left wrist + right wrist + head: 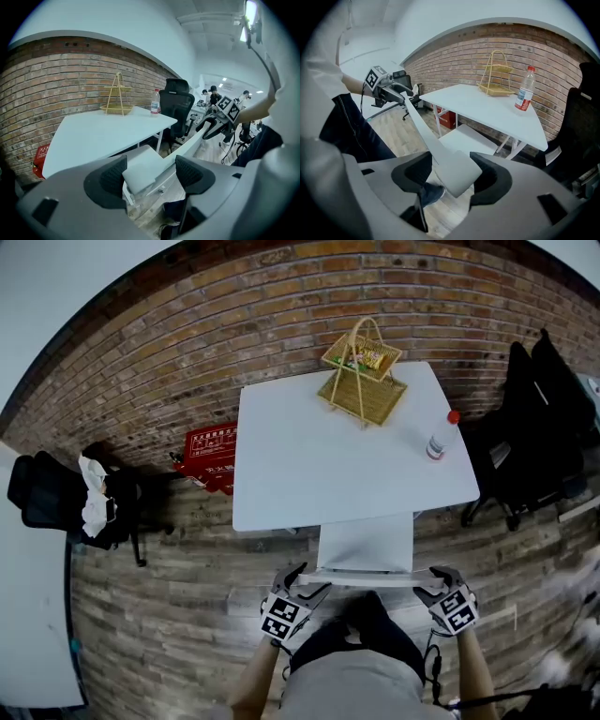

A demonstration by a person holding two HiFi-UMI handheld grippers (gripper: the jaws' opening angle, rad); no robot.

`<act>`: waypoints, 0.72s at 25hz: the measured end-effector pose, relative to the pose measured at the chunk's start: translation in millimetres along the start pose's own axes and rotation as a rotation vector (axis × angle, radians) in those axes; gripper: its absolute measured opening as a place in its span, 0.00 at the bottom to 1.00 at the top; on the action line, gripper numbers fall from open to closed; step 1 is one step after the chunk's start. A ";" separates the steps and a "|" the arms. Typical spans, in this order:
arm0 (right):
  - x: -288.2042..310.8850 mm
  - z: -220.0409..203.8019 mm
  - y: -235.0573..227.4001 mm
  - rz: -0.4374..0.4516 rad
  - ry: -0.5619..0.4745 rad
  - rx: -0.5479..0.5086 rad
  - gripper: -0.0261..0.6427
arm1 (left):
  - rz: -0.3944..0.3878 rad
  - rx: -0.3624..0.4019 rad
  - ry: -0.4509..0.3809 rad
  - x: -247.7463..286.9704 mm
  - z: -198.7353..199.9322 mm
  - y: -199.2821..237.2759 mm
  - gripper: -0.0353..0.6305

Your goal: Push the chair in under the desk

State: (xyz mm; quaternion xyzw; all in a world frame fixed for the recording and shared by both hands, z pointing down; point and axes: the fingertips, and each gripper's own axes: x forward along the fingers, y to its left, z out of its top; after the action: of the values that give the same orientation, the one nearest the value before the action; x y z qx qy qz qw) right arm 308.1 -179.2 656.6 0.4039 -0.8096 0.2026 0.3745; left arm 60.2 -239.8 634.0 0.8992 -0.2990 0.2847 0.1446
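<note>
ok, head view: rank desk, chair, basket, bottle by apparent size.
1. desk, clearly the largest.
2-3. basket and chair: they look similar. The chair sits lower and partly under the desk, so no ranking.
4. bottle, the smallest.

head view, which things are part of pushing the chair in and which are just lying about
Job in hand: white chair, white desk, left gripper, right gripper.

Lying about: wire basket, water bottle, black office chair at right, red sign.
</note>
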 end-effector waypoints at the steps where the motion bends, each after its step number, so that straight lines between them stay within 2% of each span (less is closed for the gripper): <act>1: 0.6 1.4 -6.0 0.007 0.001 -0.006 0.43 | 0.008 -0.005 0.001 3.2 3.0 -0.1 0.55; 11: 10.2 13.4 -59.2 0.058 -0.002 -0.077 0.43 | 0.088 -0.043 -0.030 32.2 24.9 -1.2 0.55; 18: 19.7 27.5 -81.6 0.078 -0.003 -0.103 0.43 | 0.114 -0.060 -0.039 44.0 37.4 8.8 0.55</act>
State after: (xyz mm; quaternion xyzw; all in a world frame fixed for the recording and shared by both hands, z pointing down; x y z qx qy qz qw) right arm 354.0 -254.7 656.3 0.3524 -0.8348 0.1745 0.3854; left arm 99.6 -282.7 631.3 0.8815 -0.3608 0.2657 0.1492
